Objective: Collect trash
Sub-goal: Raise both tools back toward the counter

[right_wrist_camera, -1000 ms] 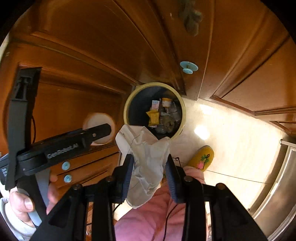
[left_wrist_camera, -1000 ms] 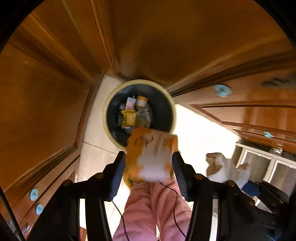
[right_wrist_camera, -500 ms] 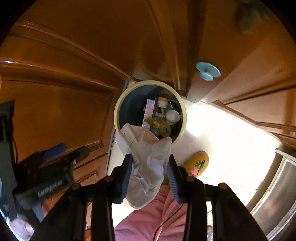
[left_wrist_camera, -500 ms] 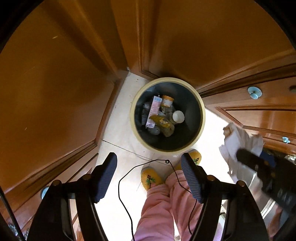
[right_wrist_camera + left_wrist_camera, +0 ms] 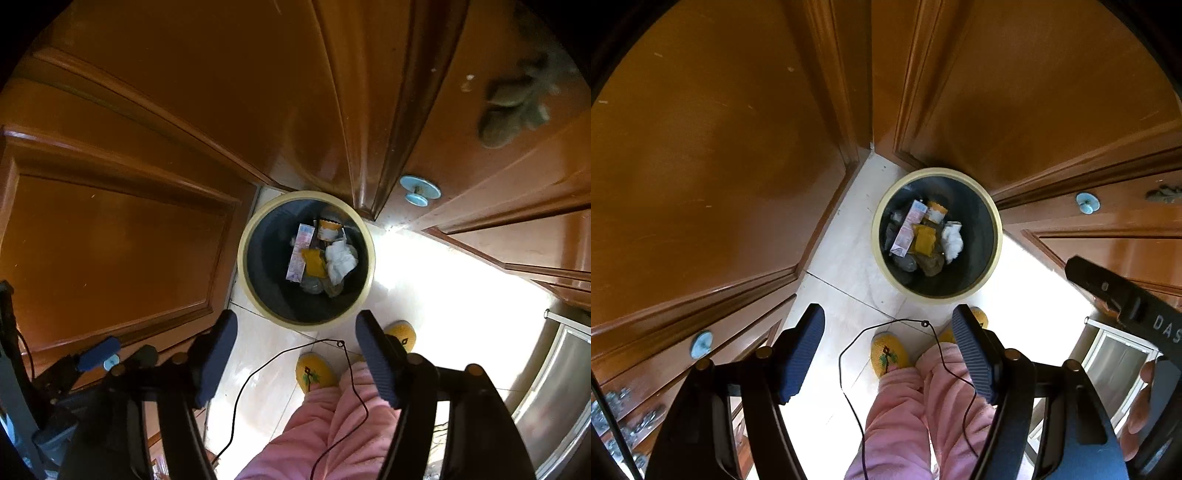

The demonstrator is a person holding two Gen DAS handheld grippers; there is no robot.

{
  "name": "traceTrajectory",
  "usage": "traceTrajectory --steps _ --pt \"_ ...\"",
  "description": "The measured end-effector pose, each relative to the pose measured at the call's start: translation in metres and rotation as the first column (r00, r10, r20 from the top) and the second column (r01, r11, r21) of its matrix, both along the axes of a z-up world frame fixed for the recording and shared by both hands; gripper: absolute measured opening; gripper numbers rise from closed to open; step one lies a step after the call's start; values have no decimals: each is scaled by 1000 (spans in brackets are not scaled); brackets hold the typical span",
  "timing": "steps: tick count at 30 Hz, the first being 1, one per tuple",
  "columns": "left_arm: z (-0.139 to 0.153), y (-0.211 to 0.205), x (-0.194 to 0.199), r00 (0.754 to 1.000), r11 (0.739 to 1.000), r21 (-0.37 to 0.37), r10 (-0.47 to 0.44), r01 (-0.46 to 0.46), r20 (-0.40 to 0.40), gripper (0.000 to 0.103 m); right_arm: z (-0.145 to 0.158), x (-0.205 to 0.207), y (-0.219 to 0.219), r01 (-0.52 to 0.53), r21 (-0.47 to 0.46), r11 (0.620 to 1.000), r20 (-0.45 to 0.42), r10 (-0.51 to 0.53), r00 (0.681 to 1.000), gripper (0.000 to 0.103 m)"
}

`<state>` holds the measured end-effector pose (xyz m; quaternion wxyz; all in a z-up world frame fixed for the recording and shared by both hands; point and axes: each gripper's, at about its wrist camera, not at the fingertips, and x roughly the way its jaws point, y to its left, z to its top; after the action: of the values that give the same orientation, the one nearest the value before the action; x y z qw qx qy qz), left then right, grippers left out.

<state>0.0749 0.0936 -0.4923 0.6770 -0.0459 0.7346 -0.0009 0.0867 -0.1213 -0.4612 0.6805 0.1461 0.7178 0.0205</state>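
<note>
Trash (image 5: 341,258) in bin (image 5: 255,291), beyond spread tongs (image 5: 297,356)

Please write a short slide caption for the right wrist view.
Open right gripper above the trash bin, crumpled white paper lying inside.

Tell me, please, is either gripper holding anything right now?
Nothing: the left gripper and right gripper are both open and empty.
</note>
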Motion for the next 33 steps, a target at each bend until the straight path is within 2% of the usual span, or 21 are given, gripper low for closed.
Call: traceTrajectory --steps 5,10,14,19,27,31,33 --pt "48 5 -1 999 1000 0 -3 3 50 70 39 -11 1 -19 18 1000 27 18 999 67" --pt "126 2 2 990 999 -41 -11 17 144 70 111 -25 3 -48 40 998 82 44 996 67" --pt "187 -9 3 972 996 -73 -42 61 231 74 181 -35 1 -84 32 996 165 77 983 67" --pt "263 -31 9 923 986 -97 -91 137 374 75 261 -43 -14 -95 -34 995 282 101 954 67" --pt "359 -57 37 839 957 -169 -112 235 533 78 382 -62 -48 -29 -180 983 489 115 865 67" --pt "404 -62 53 789 942 -199 -98 270 606 80 423 -65 -60 2 -257 966 554 145 820 67" --pt "424 -69 60 764 935 -207 -92 287 639 86 437 -64 -62 19 -296 955 576 163 801 67"
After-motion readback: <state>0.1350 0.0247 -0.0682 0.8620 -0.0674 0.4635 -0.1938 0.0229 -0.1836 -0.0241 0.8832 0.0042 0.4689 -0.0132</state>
